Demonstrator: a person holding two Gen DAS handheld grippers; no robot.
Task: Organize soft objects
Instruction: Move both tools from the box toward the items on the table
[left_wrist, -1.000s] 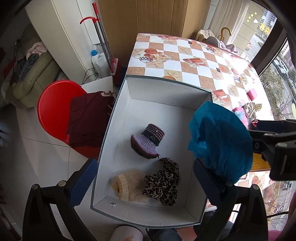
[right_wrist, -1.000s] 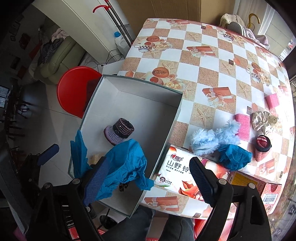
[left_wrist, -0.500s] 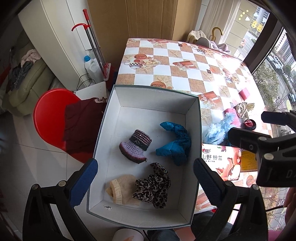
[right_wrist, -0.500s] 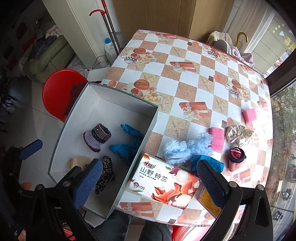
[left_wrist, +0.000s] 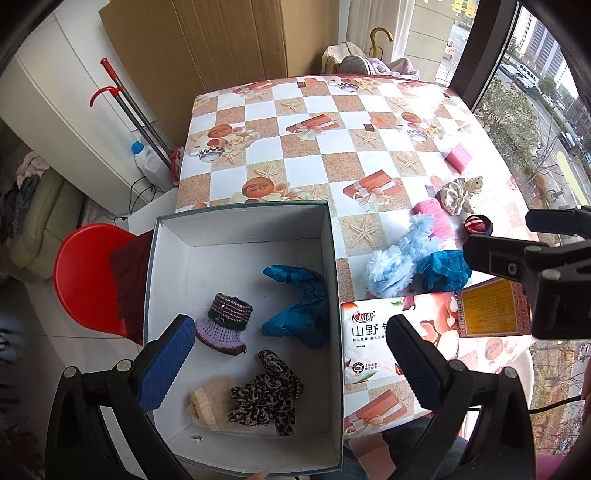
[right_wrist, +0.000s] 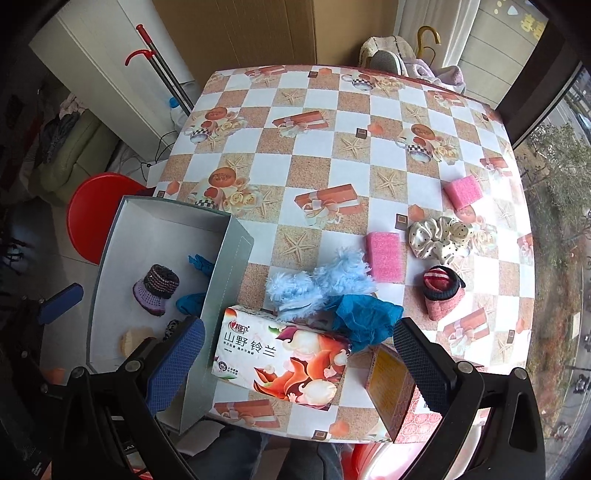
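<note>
Left hand-held gripper (left_wrist: 288, 363): jaws wide, holding nothing; it hangs above the near half of the box.
Right hand-held gripper (right_wrist: 299, 365): jaws wide, holding nothing; it hangs above the tissue pack at the near edge of the surface.
Box (left_wrist: 332, 266): open, white inside, grey rim; it stands at the near left corner of the surface (right_wrist: 314, 173) and overhangs its left edge.
Box contents: a knitted bootie (left_wrist: 225, 323) near the middle; a teal cloth (left_wrist: 299, 306) against the right wall; a leopard scrunchie (left_wrist: 267, 393) at the near end, touching a beige knit piece (left_wrist: 208, 400) on its left.
Tissue pack (right_wrist: 280, 356): lies flat just right of the box, along the near edge.
Carton (right_wrist: 393, 387): red and yellow, touching the right end of the tissue pack.
Blue fluff (right_wrist: 317, 284): just beyond the tissue pack, touching a second teal cloth (right_wrist: 365, 319) on its right.
Pink sponges: one (right_wrist: 384, 256) just beyond the blue fluff, another (right_wrist: 461, 192) well apart toward the far right.
Spotted scrunchie (right_wrist: 439, 238): near the right edge.
Red bootie (right_wrist: 441, 291): just nearer than the spotted scrunchie.
Red stool (left_wrist: 85, 280): on the floor left of the box, with a dark red cloth (left_wrist: 129, 277) on it.
</note>
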